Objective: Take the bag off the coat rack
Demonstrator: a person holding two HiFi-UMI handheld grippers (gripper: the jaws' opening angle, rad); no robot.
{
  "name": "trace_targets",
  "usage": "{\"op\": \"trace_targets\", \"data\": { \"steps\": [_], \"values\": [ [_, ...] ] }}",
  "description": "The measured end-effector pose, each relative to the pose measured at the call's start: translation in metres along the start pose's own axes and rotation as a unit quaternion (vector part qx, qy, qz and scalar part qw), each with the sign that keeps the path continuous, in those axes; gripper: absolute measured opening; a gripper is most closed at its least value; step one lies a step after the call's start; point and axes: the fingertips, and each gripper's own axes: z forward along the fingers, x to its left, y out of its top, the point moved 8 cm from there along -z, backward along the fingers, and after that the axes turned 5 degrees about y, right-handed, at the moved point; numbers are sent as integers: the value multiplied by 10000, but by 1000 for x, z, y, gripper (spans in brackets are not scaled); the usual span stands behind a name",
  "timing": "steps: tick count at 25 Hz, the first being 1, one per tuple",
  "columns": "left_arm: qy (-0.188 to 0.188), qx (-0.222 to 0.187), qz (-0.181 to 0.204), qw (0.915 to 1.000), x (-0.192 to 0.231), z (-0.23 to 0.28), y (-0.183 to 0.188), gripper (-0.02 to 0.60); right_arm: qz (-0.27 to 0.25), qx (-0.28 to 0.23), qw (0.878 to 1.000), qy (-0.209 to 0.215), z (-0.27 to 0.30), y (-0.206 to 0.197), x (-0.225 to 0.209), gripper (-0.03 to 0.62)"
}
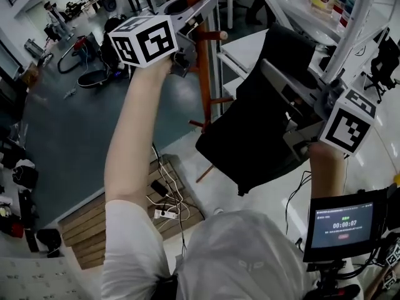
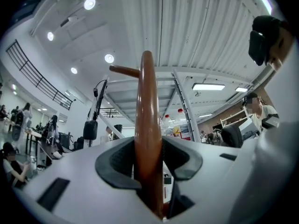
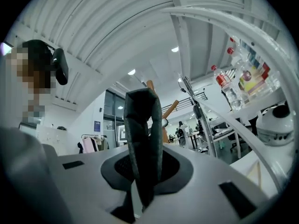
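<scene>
Seen from above, a person in a white T-shirt raises both bare arms toward a reddish-brown wooden coat rack (image 1: pixel 204 74), a round upright pole with short pegs sticking out of it. The left gripper (image 2: pixel 148 171), a grey two-jaw tool with a black-and-white marker cube, is at the rack's left side. Its jaws are closed on the pole, which runs up between the dark pads with one peg branching off to the left higher up.

A black fabric bag (image 1: pixel 250 136), wide and flat, hangs just to the right of the rack's pole, its lower corner level with the rack's lower pegs. The right gripper (image 3: pixel 145 171), the same kind of tool, is on the far side of the bag from the rack. Its jaws are pinched together on the bag's dark woven strap (image 3: pixel 142 125), which stands up out of them as a folded loop. In the right gripper view the top of the rack and one peg show behind the strap. Whether the loop touches the peg cannot be told.

To the right of the rack stands a white metal shelf frame (image 1: pixel 350 36). In the right gripper view, clear plastic bottles with red caps (image 3: pixel 224 84) stand on it. Below the rack's base, a white power strip (image 1: pixel 164 213) and loose cables lie on pale wooden floor boards (image 1: pixel 94 227). Well to the lower right of the rack, a small black screen (image 1: pixel 344 225) shows red timer digits.
</scene>
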Motion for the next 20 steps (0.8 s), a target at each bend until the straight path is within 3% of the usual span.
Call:
{"op": "trace_targets", "data": {
  "steps": [7, 16, 20],
  "values": [
    [389, 132, 344, 9986, -2, -6, 4, 149, 23, -180, 9993, -322, -49, 1, 4, 64],
    [708, -467, 614, 9945, -15, -44, 29, 183, -3, -101, 9959, -904, -112, -14, 7, 66],
    [638, -699, 648, 9934, -43, -68, 34, 183, 50, -154, 9930, -1170, -143, -17, 12, 65]
  ]
}}
